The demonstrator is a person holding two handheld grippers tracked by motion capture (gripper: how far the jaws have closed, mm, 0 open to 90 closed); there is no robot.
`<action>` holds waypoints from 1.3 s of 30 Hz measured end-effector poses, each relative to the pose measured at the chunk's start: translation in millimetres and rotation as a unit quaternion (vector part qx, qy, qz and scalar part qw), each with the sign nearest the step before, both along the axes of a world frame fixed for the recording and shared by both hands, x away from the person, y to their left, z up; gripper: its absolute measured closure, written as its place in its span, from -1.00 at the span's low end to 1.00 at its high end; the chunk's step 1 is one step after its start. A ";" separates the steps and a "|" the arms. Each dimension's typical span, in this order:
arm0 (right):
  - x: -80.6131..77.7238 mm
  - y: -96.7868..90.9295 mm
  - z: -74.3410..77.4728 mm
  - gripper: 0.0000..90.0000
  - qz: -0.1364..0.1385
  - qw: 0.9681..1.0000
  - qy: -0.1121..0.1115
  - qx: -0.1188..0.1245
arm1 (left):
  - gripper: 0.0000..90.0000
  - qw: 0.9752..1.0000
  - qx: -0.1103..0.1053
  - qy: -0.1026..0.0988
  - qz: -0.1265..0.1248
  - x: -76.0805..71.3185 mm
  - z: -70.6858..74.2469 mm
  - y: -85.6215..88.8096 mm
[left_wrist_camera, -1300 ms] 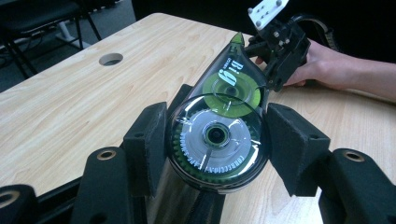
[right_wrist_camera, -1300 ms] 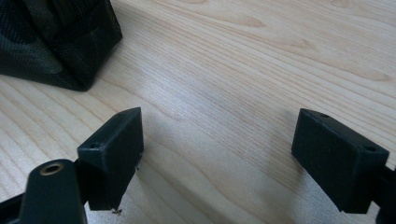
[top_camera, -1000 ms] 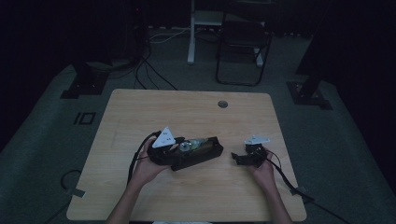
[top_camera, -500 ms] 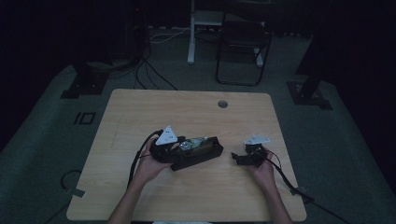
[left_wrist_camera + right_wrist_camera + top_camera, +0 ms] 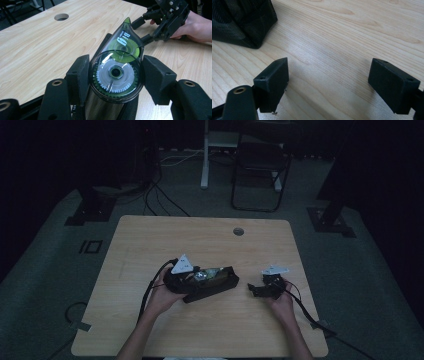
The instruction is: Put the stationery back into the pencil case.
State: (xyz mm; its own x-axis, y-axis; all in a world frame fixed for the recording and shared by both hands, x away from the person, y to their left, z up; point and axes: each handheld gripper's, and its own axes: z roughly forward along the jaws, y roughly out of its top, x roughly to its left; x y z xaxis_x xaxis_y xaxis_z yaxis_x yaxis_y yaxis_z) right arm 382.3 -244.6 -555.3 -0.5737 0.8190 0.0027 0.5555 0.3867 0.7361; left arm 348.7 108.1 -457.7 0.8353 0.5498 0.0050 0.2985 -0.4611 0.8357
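Slippage was the main risk: the left gripper (image 5: 113, 82) held the round tape dispenser (image 5: 116, 72) over the black pouch (image 5: 212, 285), and its smooth shell could have twisted out between the fingers (image 5: 156, 77). Farther right, the right gripper (image 5: 332, 82) rested on the desk (image 5: 210, 240), fingers wide and empty. Pouch contents stayed hidden.

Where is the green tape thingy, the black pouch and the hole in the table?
correction tape (image 5: 116, 72), left gripper view, clear round body.
black pouch (image 5: 242, 22), right gripper view, mesh side.
table hole (image 5: 238, 231), high view, its middle.
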 end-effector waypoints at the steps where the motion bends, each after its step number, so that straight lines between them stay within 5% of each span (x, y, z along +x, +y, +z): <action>1: 0.0 0.0 0.0 -0.63 0.000 1.000 0.000 0.000 | -0.08 1.000 0.003 0.000 0.000 0.5 -0.5 -0.4; 30: 0.0 -0.1 0.0 -0.63 0.000 1.000 0.000 0.000 | -0.08 0.999 0.045 0.022 0.008 11.6 -22.1 -16.3; 39: 0.0 0.0 0.0 -0.63 0.002 1.000 0.000 -0.001 | -0.25 0.999 0.031 0.018 -0.001 8.9 -19.1 -12.5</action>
